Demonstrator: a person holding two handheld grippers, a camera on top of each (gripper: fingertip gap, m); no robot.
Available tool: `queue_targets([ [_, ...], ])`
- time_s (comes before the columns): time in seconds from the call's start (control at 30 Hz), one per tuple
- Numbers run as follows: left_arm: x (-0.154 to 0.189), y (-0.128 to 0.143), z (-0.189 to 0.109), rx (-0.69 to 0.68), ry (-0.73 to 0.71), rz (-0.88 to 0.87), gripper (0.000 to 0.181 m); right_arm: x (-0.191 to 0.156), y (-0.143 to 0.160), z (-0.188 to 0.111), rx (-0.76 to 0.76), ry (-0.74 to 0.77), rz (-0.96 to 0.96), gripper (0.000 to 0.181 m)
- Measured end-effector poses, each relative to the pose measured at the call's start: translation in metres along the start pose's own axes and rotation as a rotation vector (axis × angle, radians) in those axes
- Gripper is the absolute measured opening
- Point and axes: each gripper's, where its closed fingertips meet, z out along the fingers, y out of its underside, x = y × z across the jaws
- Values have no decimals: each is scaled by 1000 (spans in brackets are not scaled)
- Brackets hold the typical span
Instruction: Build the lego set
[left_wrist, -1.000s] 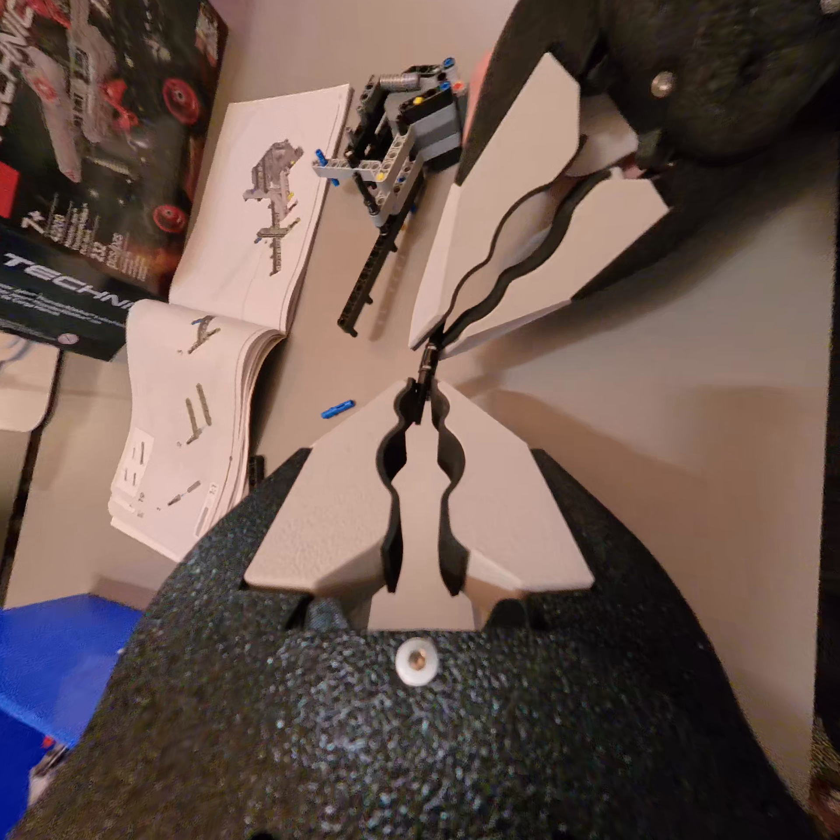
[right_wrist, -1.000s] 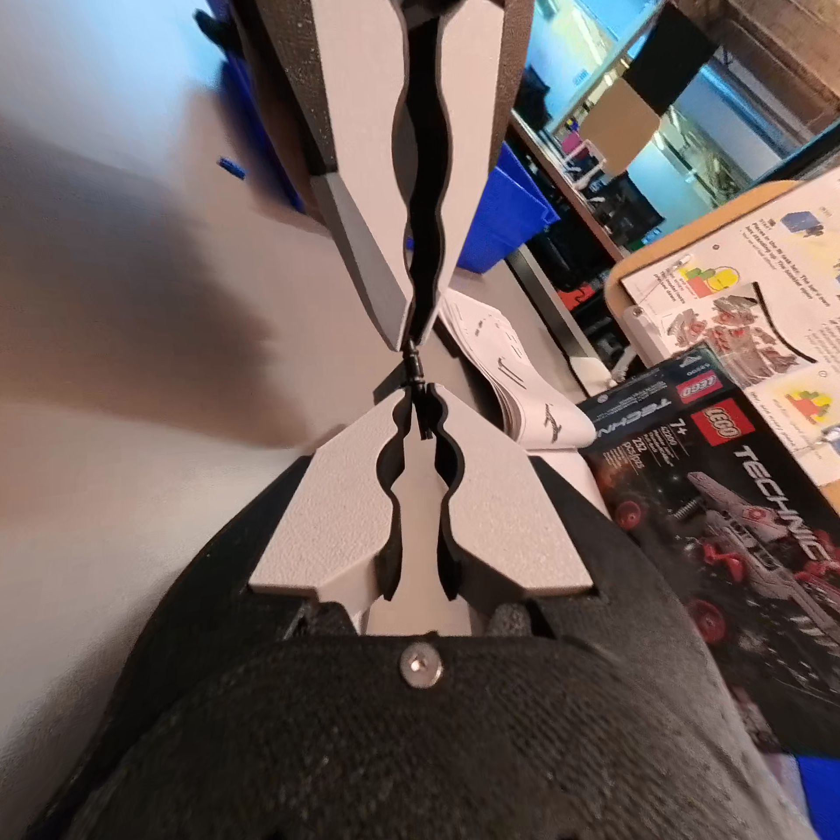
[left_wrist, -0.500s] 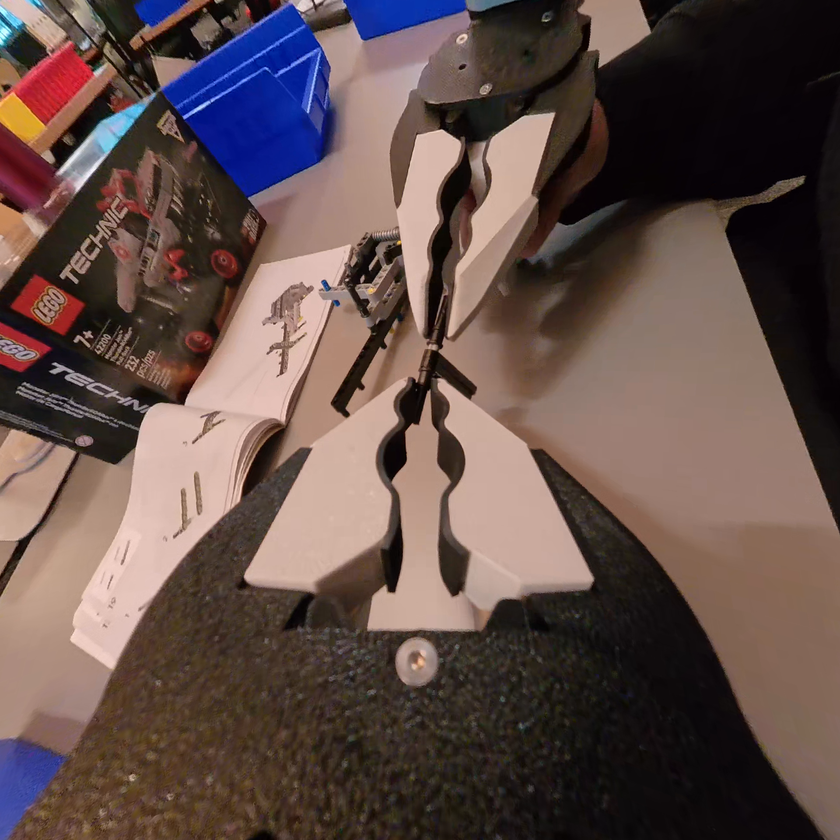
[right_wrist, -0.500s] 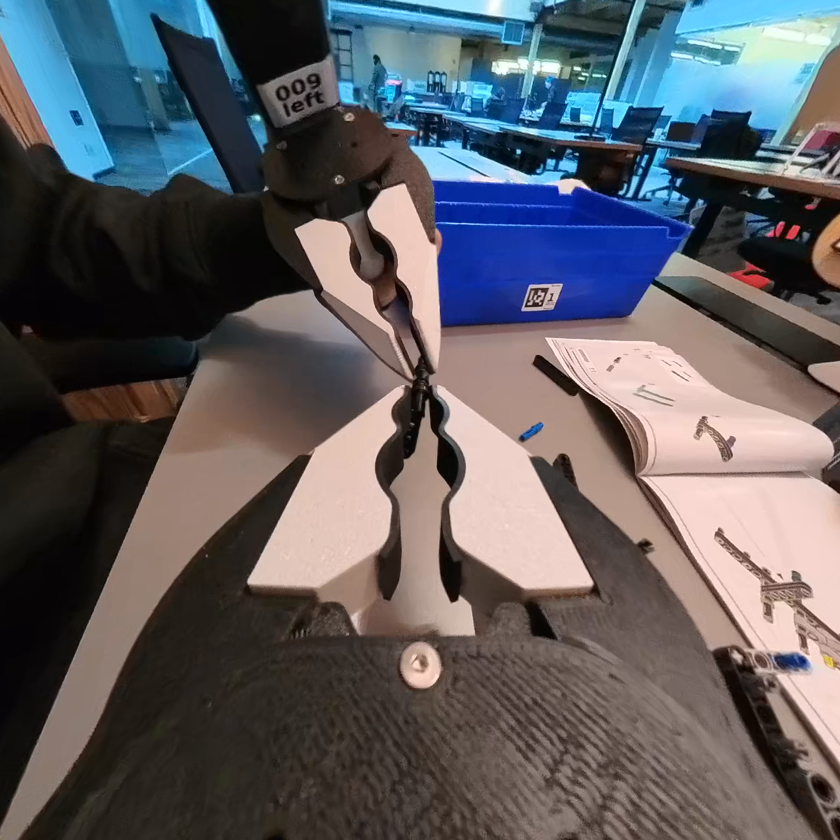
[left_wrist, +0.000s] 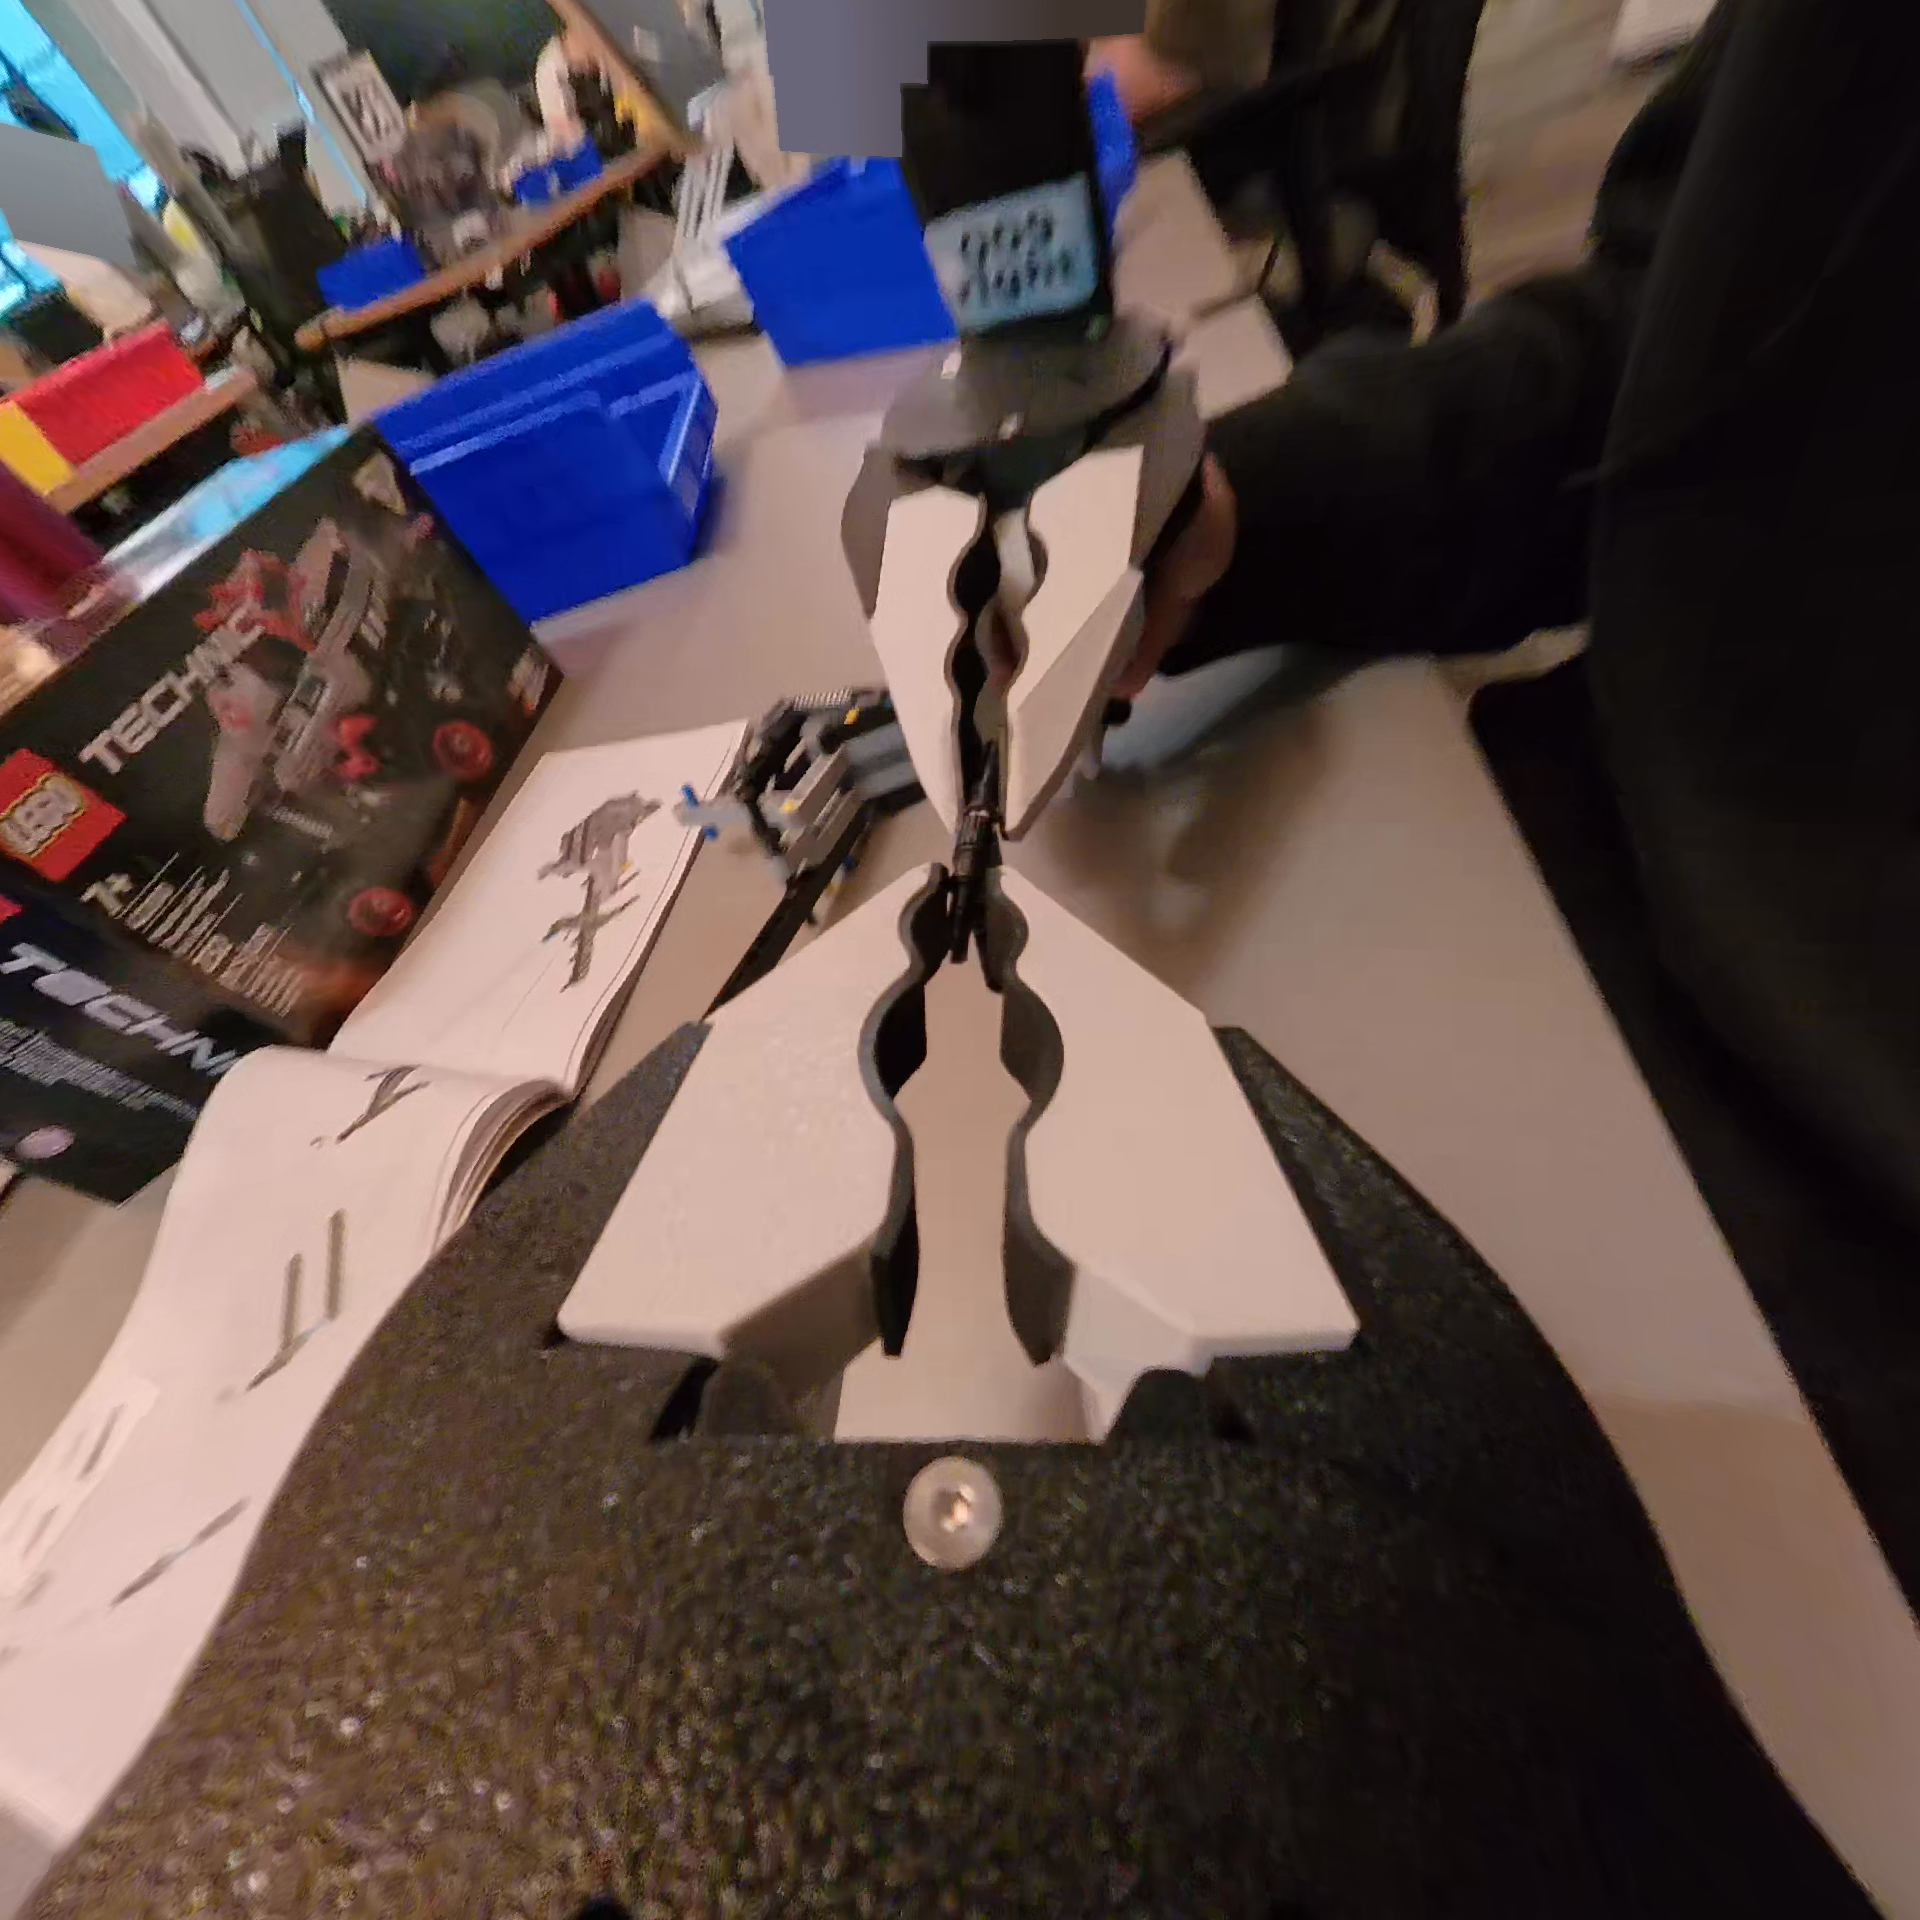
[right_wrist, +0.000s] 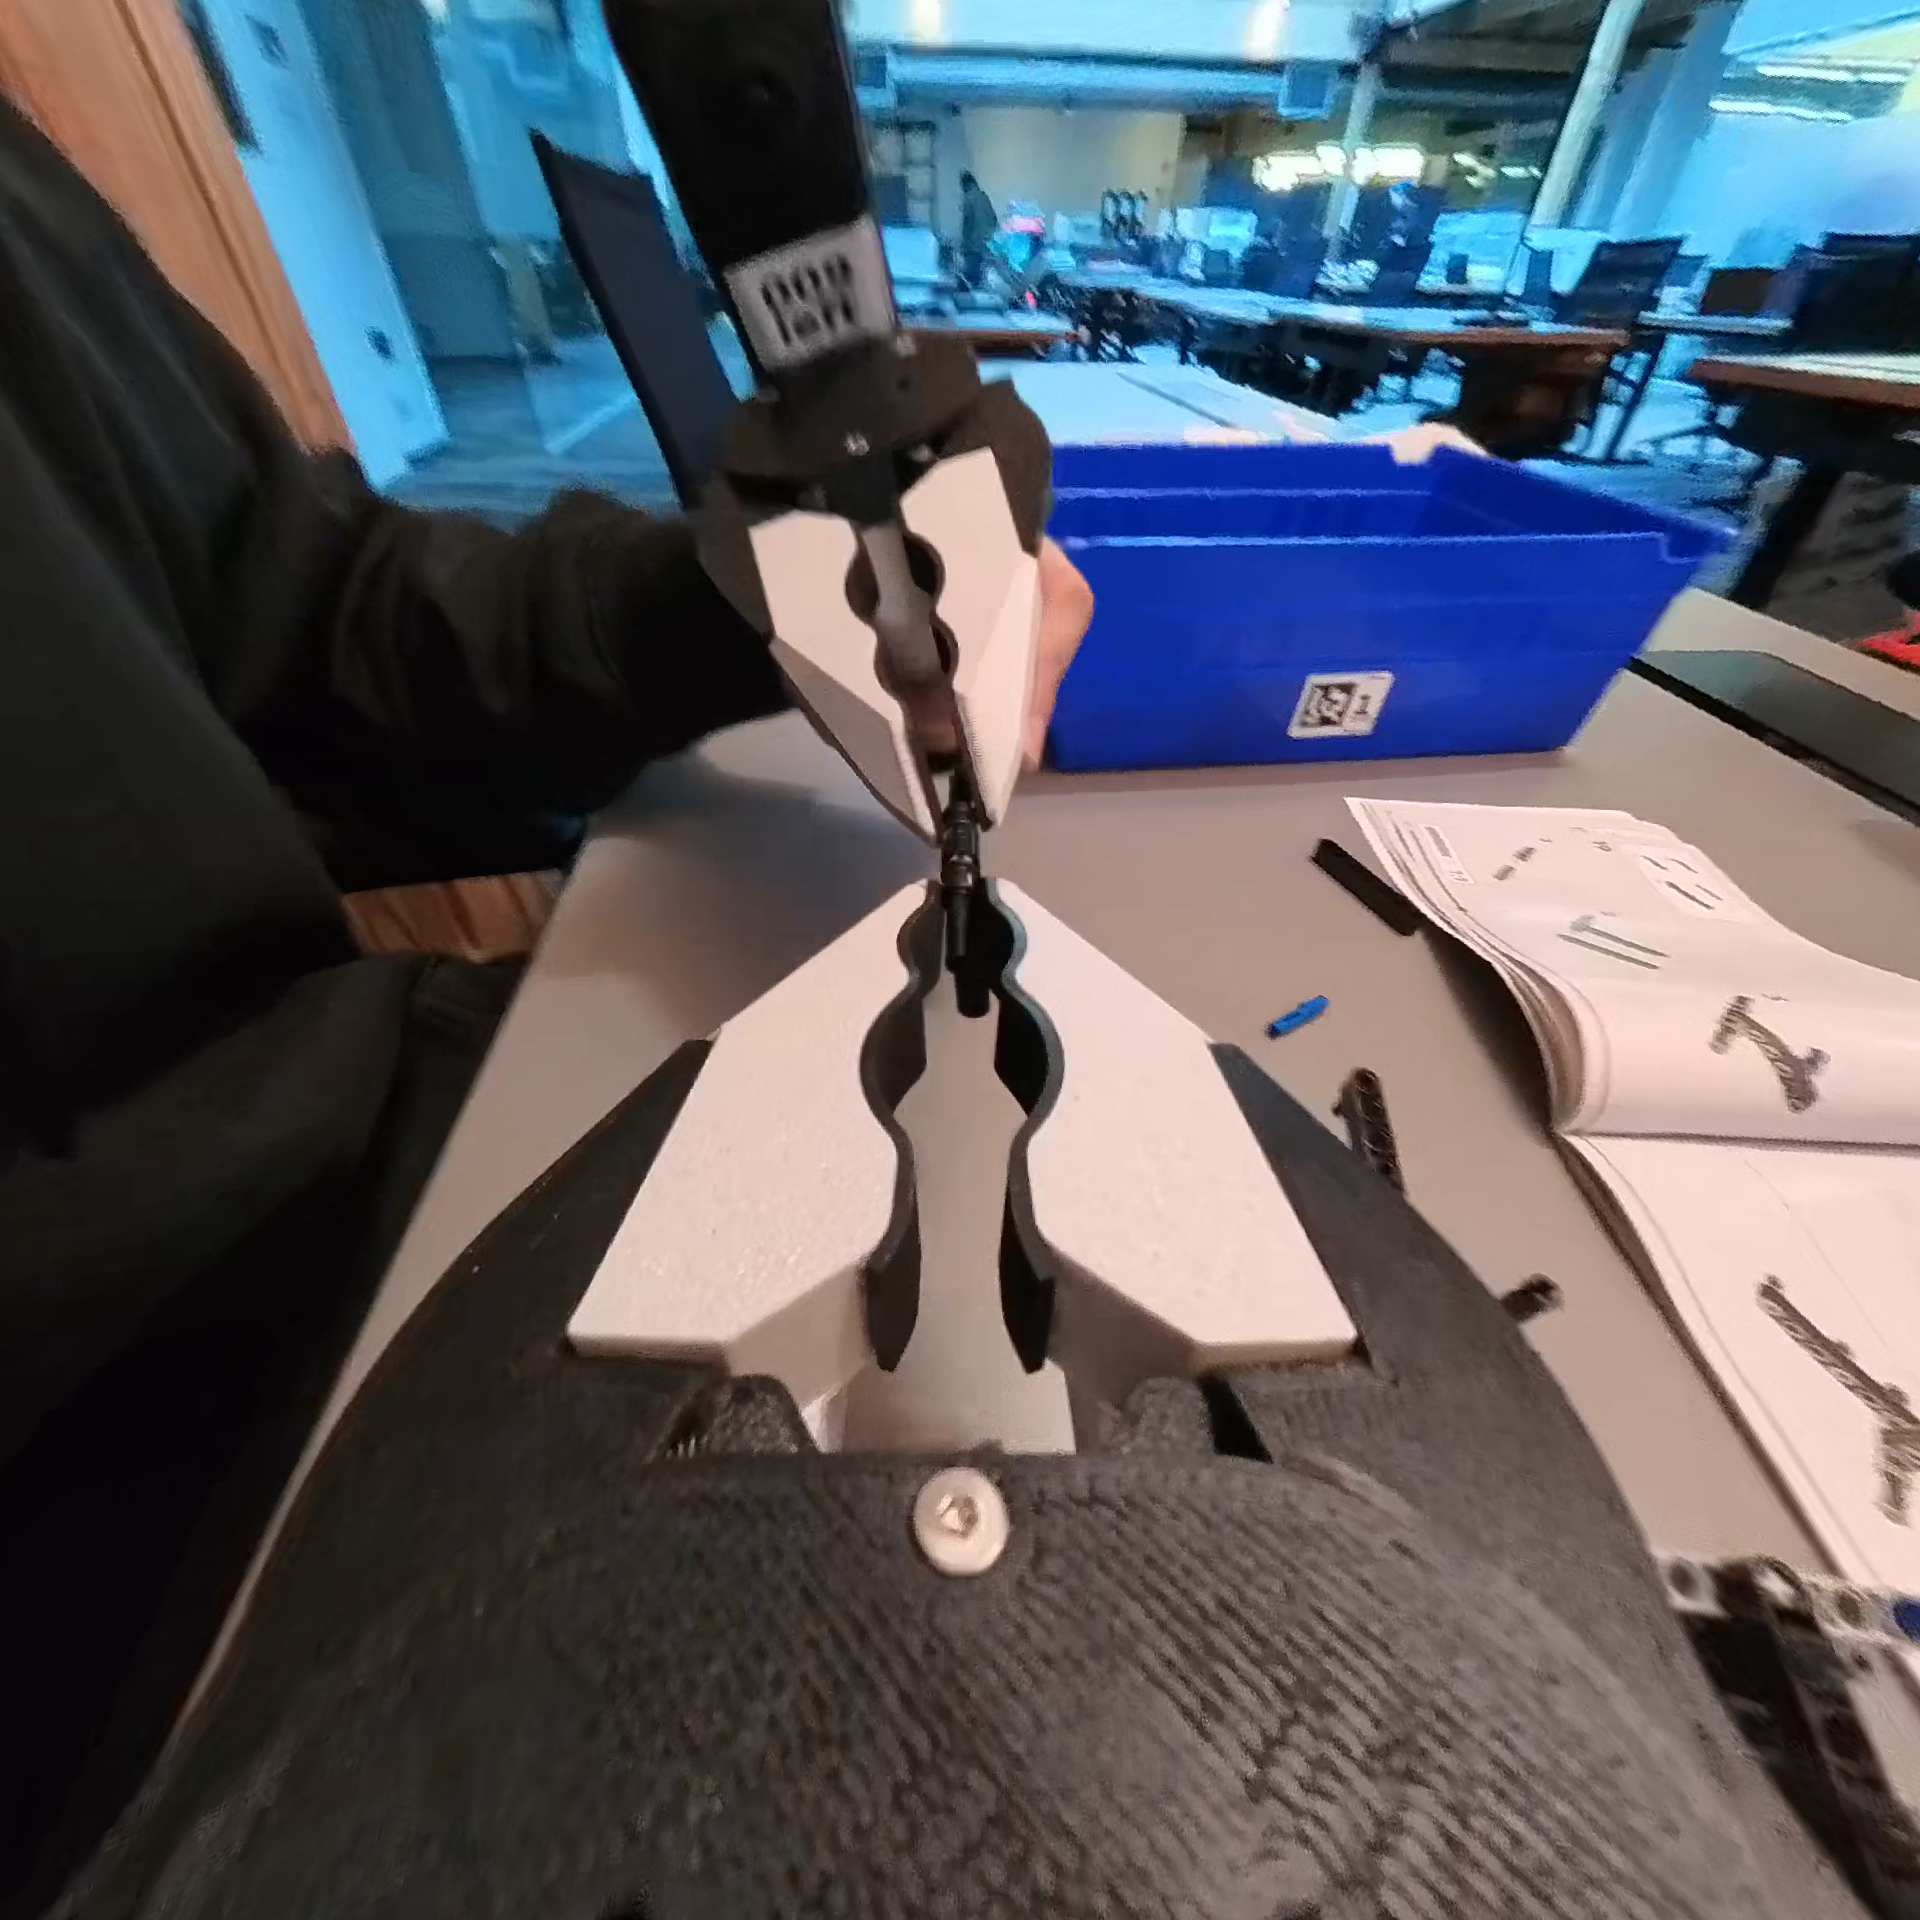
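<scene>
My left gripper (left_wrist: 961, 906) and my right gripper (right_wrist: 961, 906) meet tip to tip above the grey table. Both are shut on one thin black pin piece (left_wrist: 971, 844), each on one end; it also shows in the right wrist view (right_wrist: 958, 862). The right gripper (left_wrist: 982, 805) comes down from above in the left wrist view, and the left gripper (right_wrist: 951, 795) does the same in the right wrist view. The partly built grey and black model (left_wrist: 821, 769) lies on the table behind the grippers, its corner at the right wrist view's lower right (right_wrist: 1766, 1631).
An open instruction booklet (left_wrist: 582, 894) lies left of the model, with the set's box (left_wrist: 239, 748) and a blue bin (left_wrist: 561, 488) beyond. The right wrist view shows a blue bin (right_wrist: 1351, 592), a blue pin (right_wrist: 1297, 1016), a black beam (right_wrist: 1361, 883) and the booklet (right_wrist: 1662, 987). Only a small space, under 4 cm, lies between the two pairs of fingers. From either gripper's tips it is about 20 centimetres to the black beam (right_wrist: 1361, 883).
Both grippers have tilted from looking down at the table to looking across it, staying tip to tip on the black pin piece. The room behind has come into view.
</scene>
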Motion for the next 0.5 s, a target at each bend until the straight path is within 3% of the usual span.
queue_targets([
  [0.1,6,-13,-3,95,47,-60,4,-7,-10,-3,70,-83,75,4],
  [0.2,3,-7,-1,32,14,-15,4,-3,-6,-3,52,-58,65,4],
  [0.5,-1,-4,-1,27,-12,-23,4,4,-8,-5,71,-16,47,8],
])
